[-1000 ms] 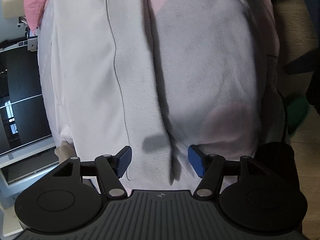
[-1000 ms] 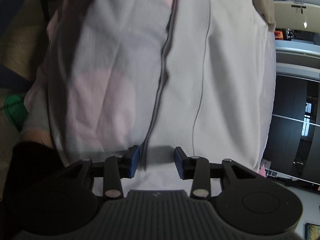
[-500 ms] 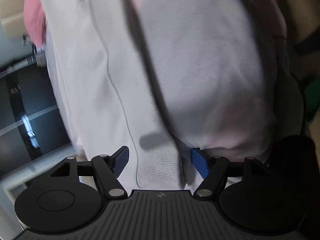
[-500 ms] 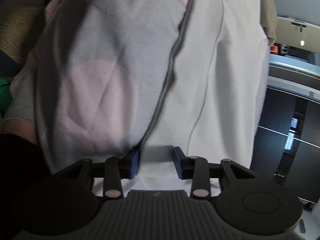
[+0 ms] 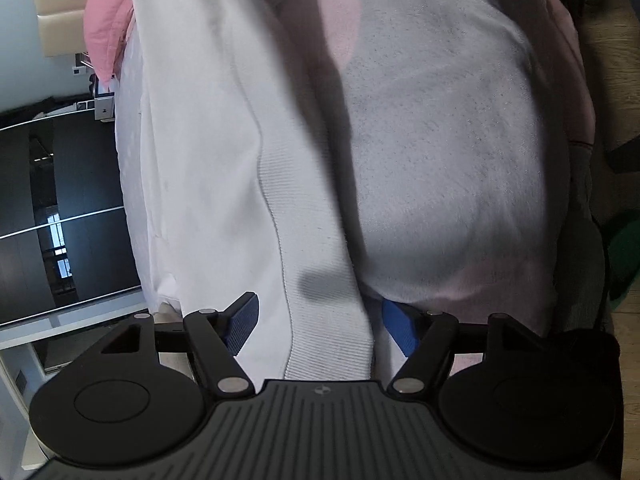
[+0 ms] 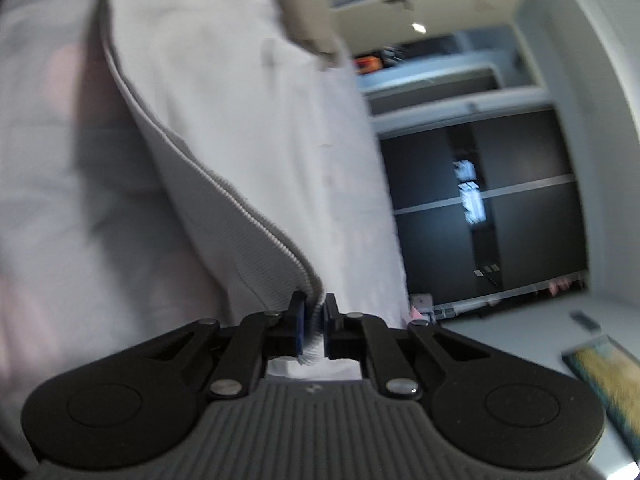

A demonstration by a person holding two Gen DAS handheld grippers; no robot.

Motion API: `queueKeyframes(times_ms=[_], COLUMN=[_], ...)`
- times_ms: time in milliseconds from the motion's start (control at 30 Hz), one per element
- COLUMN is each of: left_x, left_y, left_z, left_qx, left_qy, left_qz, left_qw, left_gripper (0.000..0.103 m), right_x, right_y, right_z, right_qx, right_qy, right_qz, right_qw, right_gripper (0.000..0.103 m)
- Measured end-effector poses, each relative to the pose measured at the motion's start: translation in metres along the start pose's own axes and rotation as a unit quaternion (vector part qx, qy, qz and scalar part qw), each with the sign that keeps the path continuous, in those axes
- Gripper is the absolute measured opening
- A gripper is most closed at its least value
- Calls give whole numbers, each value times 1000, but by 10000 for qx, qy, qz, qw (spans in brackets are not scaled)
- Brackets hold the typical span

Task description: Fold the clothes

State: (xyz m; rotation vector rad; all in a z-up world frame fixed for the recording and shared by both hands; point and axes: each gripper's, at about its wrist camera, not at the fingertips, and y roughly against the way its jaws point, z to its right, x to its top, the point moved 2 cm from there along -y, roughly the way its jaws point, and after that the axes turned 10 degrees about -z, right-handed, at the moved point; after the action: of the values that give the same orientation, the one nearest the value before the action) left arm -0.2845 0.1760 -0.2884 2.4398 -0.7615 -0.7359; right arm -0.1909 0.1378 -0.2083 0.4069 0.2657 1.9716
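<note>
A white sweatshirt with faint pink patches and a ribbed hem band fills the left wrist view. My left gripper is open, its blue pads on either side of the ribbed band, which lies between them. In the right wrist view the same sweatshirt hangs to the left, blurred. My right gripper is shut on the corner of its ribbed hem.
A pink garment lies at the upper left of the left wrist view. Dark glass panels and white shelving stand to the right in the right wrist view. Wooden floor and something green show at the right edge.
My right gripper has closed on the ribbed hem and swung right, showing the room. My left gripper stays open around the band; the cloth shifted slightly.
</note>
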Motion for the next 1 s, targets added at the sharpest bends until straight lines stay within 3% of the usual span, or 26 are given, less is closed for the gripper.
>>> queueKeyframes(times_ms=[267, 333, 467, 567, 700, 767, 933, 1000], left_x=[-10, -11, -10, -8, 1, 7, 26, 23], left_y=[9, 11, 14, 26, 47, 50, 45, 40], left_z=[12, 14, 14, 4, -20, -20, -8, -6], left_qx=[60, 92, 226, 158, -285, -452, 46, 98], left_qy=[-57, -77, -113, 372, 1223, 1321, 1190, 1188], left_qz=[-67, -92, 106, 395, 859, 905, 805, 479], left_qw=[9999, 9999, 9996, 9984, 9884, 9861, 9896, 9917], left_gripper=[67, 67, 65, 65, 65, 65, 65, 54], right_x=[-8, -24, -15, -4, -2, -2, 6, 6], right_y=[-5, 10, -5, -9, -11, -12, -19, -20], right_z=[16, 8, 17, 18, 17, 17, 15, 16], right_qx=[-129, -214, -163, -119, -86, -73, -39, -41], right_qy=[-562, -696, -832, -765, -740, -749, -717, -739], right_qz=[-33, 15, -95, -73, -70, -86, -105, -133], right_qw=[9983, 9973, 9964, 9970, 9972, 9971, 9974, 9972], right_gripper=[9, 9, 9, 9, 9, 9, 9, 9])
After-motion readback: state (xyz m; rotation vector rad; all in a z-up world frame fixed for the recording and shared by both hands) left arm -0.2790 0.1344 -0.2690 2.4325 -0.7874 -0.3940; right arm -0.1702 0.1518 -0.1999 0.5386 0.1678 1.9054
